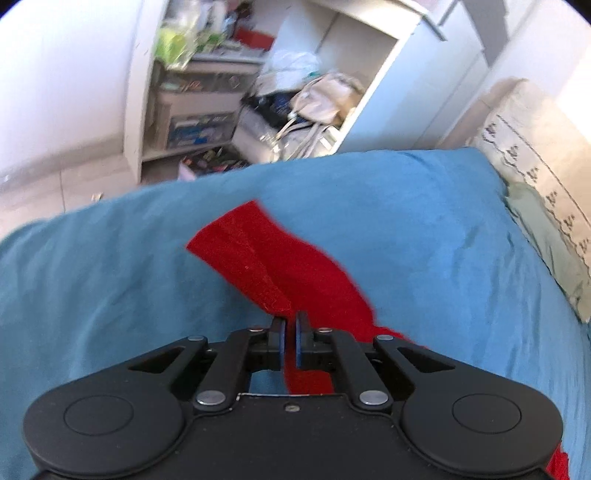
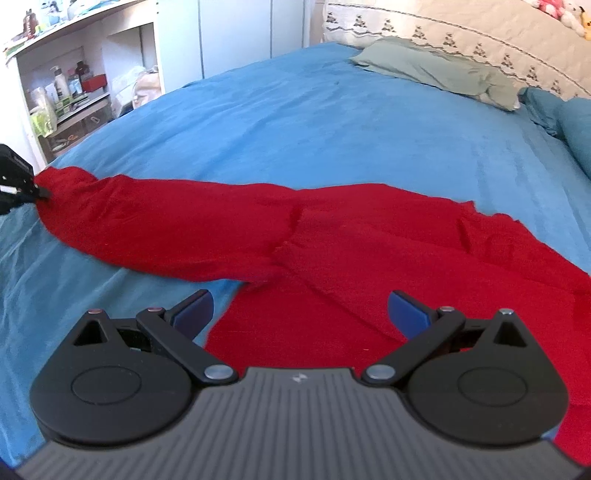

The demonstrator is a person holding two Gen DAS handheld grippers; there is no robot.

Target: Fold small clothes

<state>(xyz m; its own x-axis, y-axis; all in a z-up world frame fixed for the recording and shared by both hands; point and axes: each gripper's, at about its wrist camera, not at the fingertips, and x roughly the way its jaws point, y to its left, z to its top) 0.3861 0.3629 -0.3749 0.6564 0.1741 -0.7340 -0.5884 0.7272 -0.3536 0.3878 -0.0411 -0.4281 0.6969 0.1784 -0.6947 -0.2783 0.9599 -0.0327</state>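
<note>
I see the red garment (image 2: 332,251) lying on the bed (image 2: 295,122), spread across its blue cover. The broad body of the cloth sits just under my right claw (image 2: 300,314), while one long sleeve runs out toward the left side of the right wrist view.

My left claw (image 1: 290,338) grips the end of that sleeve: its pads are pressed almost together with red cloth pinched between them. In the left wrist view the sleeve (image 1: 266,258) extends forward from the pinch, and its far end shows a flat, squared edge. The same claw appears at the left border of the right wrist view (image 2: 40,192), touching the sleeve tip.

My right claw stands wide open and holds nothing. Its blue pads (image 2: 408,314) hang above the garment's body, well apart from each other.

Beyond the garment, a pale green pillow (image 2: 436,70) lies near the head of the bed, with a patterned cream coverlet (image 2: 461,33) behind it. A white shelf unit (image 1: 207,85) packed with clutter stands past the bed's far edge.
</note>
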